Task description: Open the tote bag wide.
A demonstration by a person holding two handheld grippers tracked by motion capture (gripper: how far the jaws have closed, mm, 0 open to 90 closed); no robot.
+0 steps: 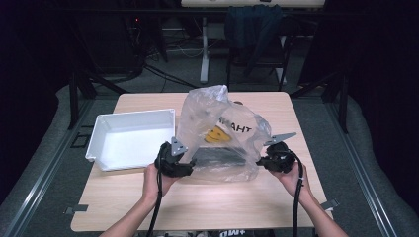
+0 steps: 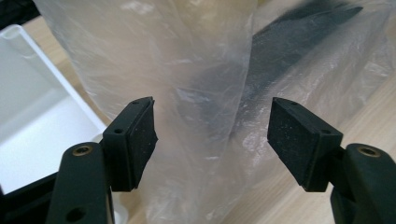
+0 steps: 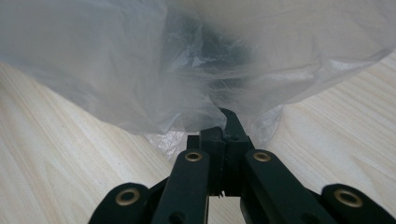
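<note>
Apparently to steady it, the right gripper (image 3: 223, 133) pinches the plastic bag (image 1: 222, 133) at mid-frame while the left gripper (image 2: 212, 135) gapes wide.

White tray (image 1: 101, 129) on table (image 1: 148, 207), chair (image 1: 254, 29) behind.
</note>
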